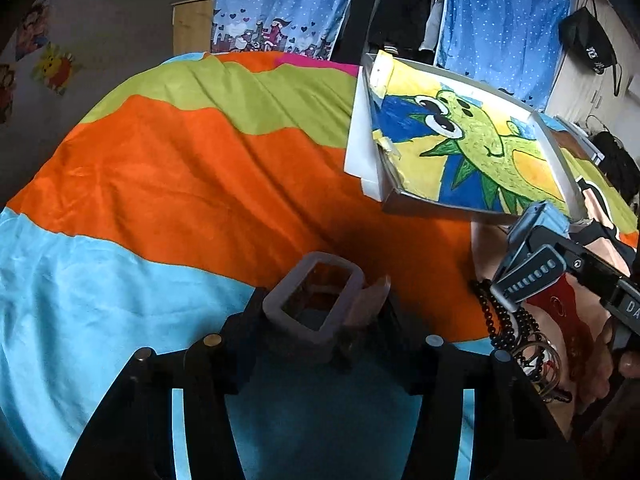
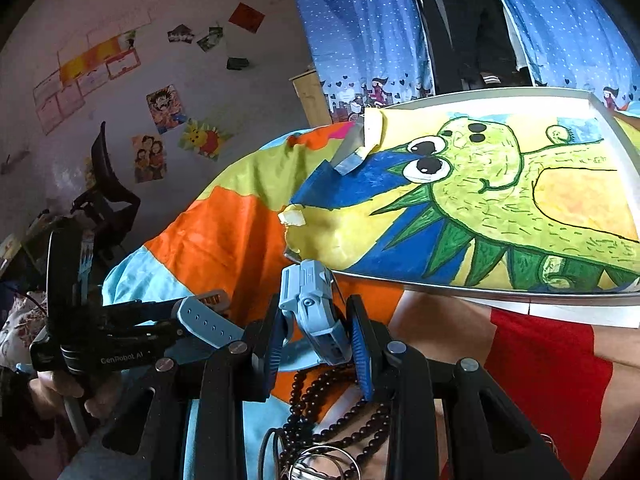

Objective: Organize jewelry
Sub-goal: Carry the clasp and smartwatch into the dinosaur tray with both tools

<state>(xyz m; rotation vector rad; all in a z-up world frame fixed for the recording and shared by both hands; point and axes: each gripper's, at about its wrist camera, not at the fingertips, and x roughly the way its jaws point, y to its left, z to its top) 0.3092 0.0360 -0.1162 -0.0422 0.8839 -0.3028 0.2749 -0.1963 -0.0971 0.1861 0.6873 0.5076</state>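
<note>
Right wrist view, blue watch [image 2: 316, 316] clamped between right tool [image 2: 320, 344] pads, beads [image 2: 320, 412] beneath

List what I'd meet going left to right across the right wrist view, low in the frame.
Left gripper → blue watch held in the right gripper → red cloth.

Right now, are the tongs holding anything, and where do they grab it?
The right tongs pinch the blue watch by its case. The left tongs' grip cannot be told.
</note>
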